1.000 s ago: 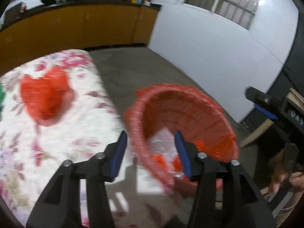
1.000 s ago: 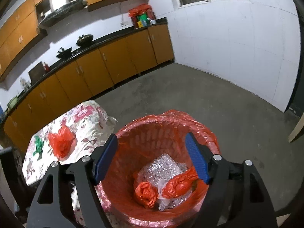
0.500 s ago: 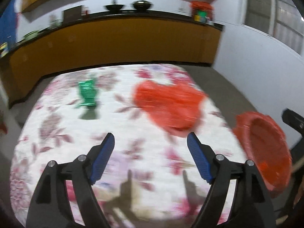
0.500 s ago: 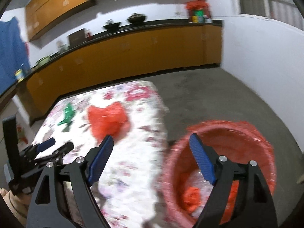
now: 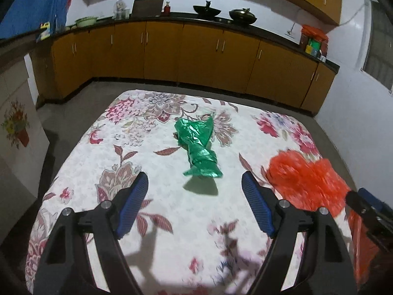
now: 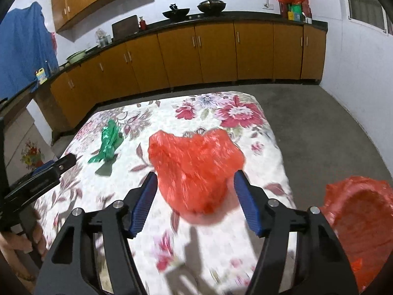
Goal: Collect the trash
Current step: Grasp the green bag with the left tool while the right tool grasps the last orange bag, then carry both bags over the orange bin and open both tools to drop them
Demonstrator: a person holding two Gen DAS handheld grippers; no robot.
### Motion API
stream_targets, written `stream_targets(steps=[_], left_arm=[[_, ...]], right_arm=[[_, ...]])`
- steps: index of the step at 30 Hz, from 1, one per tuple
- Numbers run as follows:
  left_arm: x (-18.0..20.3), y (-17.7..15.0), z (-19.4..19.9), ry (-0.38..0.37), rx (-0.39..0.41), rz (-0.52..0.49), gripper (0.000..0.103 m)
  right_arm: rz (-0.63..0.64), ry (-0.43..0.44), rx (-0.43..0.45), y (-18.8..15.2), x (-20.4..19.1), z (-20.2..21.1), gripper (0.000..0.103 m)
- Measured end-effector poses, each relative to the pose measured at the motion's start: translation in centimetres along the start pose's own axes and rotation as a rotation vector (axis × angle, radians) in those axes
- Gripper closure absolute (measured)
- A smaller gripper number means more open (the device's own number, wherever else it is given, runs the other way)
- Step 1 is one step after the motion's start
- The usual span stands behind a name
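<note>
Right wrist view: on the flowered counter (image 6: 245,132) a red bag (image 6: 194,164) is framed between the closing, not yet touching pads of the right claw (image 6: 195,202), while a green wrapper (image 5: 199,145) is faced by the wide left claw (image 5: 195,202).

Left wrist view: looks forward and down along its own blue-padded fingers (image 5: 133,202) from close over the flowered table (image 5: 152,169), facing the yellow cabinets (image 5: 196,56). Right wrist view: same downward tilt, set further toward the table's right side, near the red bin (image 6: 361,211). Shared: table, green bag (image 5: 199,147), red bag (image 6: 196,164), cabinets; each view catches the other gripper at its edge.
</note>
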State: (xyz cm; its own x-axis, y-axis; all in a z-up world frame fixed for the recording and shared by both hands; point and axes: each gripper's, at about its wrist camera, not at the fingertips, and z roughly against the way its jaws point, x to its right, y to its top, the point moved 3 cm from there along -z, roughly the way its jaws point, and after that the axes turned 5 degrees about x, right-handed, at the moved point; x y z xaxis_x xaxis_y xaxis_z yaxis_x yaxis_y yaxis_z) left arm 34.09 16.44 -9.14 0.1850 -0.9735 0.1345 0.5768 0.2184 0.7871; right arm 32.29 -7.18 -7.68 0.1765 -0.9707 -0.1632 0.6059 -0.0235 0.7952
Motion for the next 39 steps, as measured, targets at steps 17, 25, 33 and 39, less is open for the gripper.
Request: stream_targets(steps=[17,25,33,39], left_arm=[[1.6,0.3,-10.3,0.045,-0.151,-0.022,0.026],[0.9,-0.4,-11.6,0.071,-0.183,-0.026,0.069],[1.1,-0.4,-9.5,0.015,-0.144,-0.051,0.079],[2.7,-0.5,-5.6,-0.067,-0.099,-0.082,0.080]], right_arm=[[-0.035,0.026,-0.101,-2.5,3.0,-2.1,0.089],[-0.097,0.071,-0.079,-3.0,4.2,0.0,0.097],[-0.113,0.069,-0.013,-1.9,4.6,2.6,0.098],[-0.118,0.043,0.039,-1.2,5.1,5.4,0.098]])
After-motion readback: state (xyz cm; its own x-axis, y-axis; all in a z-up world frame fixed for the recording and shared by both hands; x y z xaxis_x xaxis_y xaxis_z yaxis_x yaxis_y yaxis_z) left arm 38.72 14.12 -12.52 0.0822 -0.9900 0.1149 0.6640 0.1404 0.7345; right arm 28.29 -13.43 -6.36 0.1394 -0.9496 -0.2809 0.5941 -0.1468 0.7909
